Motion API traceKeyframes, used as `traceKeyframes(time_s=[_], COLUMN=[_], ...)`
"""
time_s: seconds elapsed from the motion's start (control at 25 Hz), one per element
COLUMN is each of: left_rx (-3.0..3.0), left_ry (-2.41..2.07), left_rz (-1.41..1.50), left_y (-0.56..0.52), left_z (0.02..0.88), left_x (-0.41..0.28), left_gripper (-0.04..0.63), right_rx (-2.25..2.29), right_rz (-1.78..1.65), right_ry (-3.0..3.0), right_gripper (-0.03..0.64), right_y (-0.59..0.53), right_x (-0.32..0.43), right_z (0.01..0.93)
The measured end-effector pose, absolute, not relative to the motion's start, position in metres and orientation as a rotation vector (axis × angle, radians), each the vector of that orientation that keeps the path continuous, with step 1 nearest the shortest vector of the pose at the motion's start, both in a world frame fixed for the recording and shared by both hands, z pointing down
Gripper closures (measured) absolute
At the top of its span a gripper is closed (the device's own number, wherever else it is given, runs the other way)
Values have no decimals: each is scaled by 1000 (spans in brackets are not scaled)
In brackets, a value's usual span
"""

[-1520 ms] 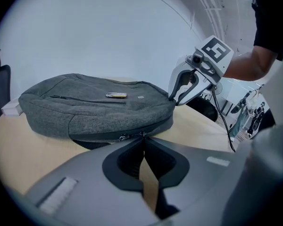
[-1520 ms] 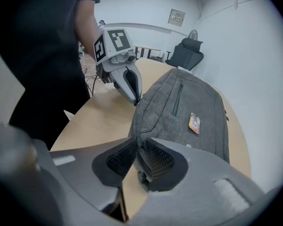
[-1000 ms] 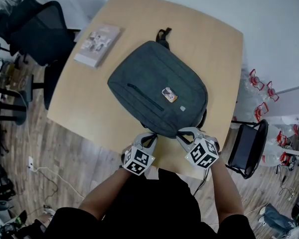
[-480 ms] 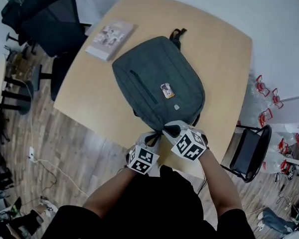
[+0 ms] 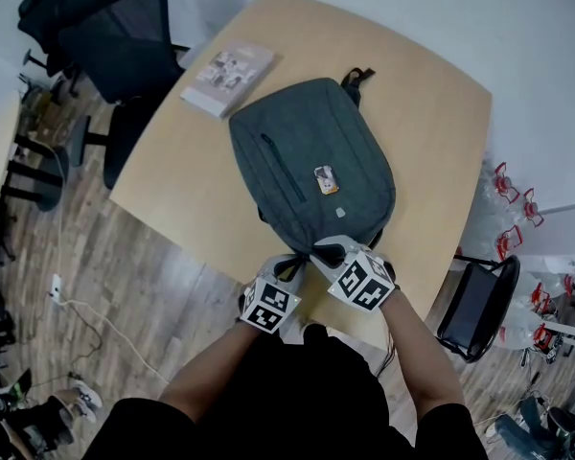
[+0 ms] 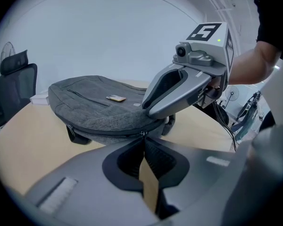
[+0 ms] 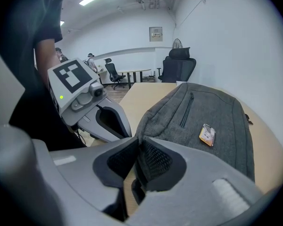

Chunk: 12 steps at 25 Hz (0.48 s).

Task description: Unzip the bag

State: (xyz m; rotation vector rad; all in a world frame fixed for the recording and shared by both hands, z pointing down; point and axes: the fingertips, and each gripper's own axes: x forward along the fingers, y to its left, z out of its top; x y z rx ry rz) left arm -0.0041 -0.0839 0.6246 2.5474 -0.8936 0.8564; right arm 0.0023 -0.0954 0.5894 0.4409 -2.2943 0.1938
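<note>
The left gripper has its fingers pressed together into a thin seam, pinching the zip pull at the near end of the bag. The right gripper keeps a narrow gap at the bag's near edge, with grey fabric caught between its tips, and its fingers are opening slightly. A second ago the right gripper sat at the bag's near right corner, clearly apart from the left. Now it is just beside the left one, both at the middle of the near end. The zip looks closed along the stretch that shows. The bag lies flat on the table, with a book near its far left side and an office chair beyond the table's edge.
</note>
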Motion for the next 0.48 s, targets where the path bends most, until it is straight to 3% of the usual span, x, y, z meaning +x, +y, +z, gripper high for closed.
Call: traceKeyframes(time_s=[0.24,0.48], left_rx=[2551,2522], left_ry=[-916,-1007], left_rz=[910,935], left_y=[-89,-97], left_z=[626,627], left_x=[-19,-52], left_gripper=[569,569], right_rx=[370,208], right_rz=[55,-149], right_ry=[-2281,-2104], right_gripper=[457,457], right_y=[-93,-87], right_x=[36,55], right_z=[576,594])
